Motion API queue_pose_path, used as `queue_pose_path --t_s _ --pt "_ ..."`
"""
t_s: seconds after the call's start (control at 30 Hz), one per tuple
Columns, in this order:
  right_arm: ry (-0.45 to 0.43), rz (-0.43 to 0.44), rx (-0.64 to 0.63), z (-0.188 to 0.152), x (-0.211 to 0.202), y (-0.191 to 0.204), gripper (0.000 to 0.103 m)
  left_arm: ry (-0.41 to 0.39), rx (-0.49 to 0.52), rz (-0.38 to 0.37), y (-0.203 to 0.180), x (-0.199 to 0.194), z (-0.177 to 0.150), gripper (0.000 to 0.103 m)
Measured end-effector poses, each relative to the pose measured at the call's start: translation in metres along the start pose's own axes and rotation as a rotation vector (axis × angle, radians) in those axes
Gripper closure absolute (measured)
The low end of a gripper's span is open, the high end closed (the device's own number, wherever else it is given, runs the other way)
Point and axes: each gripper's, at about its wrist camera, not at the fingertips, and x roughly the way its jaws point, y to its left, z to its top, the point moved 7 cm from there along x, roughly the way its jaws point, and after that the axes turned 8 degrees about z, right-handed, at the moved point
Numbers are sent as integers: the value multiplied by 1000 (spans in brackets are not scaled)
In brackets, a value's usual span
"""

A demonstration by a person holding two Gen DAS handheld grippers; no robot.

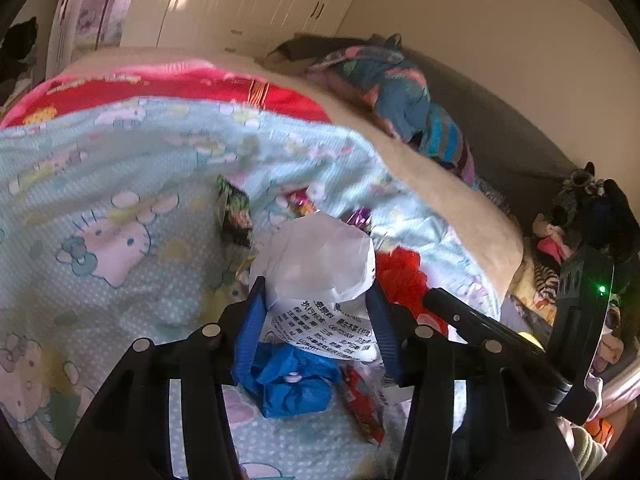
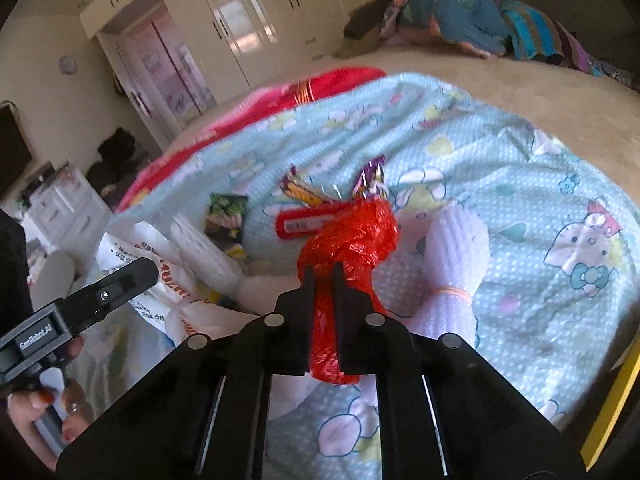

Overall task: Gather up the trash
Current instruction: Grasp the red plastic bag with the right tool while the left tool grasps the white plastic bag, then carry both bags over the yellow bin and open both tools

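Right hand-held gripper [image 2: 323,270] clamped on crumpled red plastic wrapper [image 2: 352,236]; left hand-held gripper [image 1: 316,300] half-closed around white printed plastic bag [image 1: 320,264], whose mouth needs holding wide before the drop.

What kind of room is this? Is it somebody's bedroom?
Yes, most likely a bedroom. There is a big bed under a cartoon-cat blanket, tall white wardrobes along the wall, and folded bedding piled at the far end of the bed.
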Motion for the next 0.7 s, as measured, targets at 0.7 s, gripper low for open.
queue_pose_path --t_s 0.7 --pt "-263 -18 24 26 -127 -7 100 -142 104 -77 -50 -64 15 57"
